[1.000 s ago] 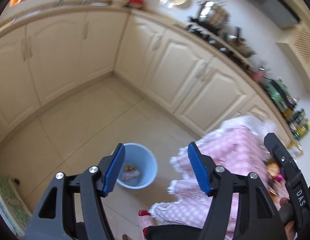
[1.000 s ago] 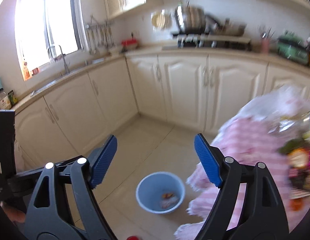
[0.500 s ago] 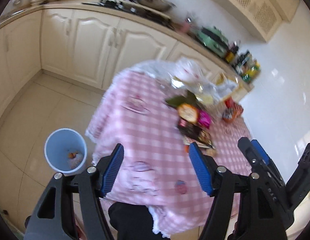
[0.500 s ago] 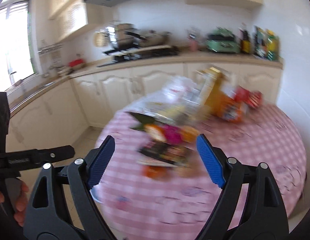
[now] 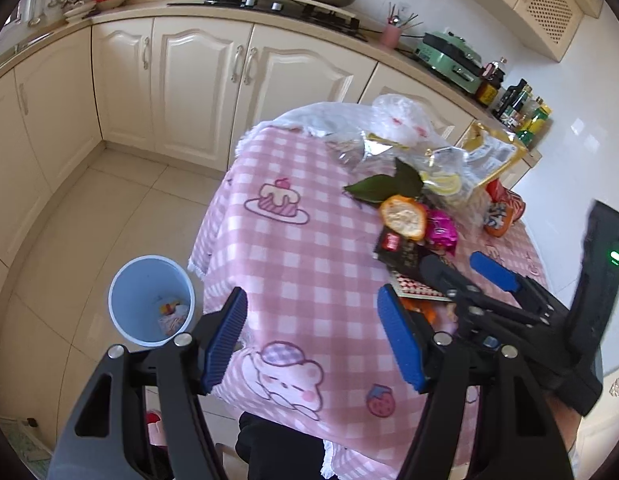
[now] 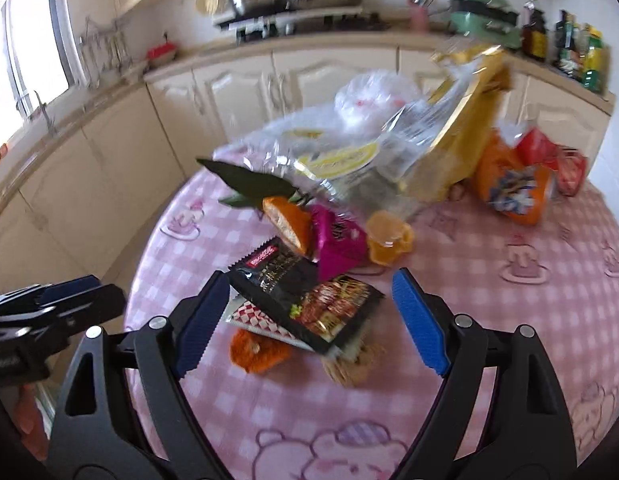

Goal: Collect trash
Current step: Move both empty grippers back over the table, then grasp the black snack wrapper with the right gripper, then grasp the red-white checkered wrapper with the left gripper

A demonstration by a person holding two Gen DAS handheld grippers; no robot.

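A right gripper [image 6: 305, 320] hangs wide open and empty over a black snack wrapper [image 6: 305, 300] on a pink checked table [image 5: 309, 264], its jaws straddling the packet, apparently lined up for a pick; orange peel [image 6: 287, 220], a magenta packet [image 6: 337, 240] and clear plastic bags [image 6: 373, 136] lie clustered just behind it, trash awaiting collection; the left gripper [image 5: 313, 336], equally open and holding nothing, hovers over the table's near edge; a blue bin [image 5: 151, 300] stands on the floor just beside the table, a few scraps already inside, placed within easy reach for drops.
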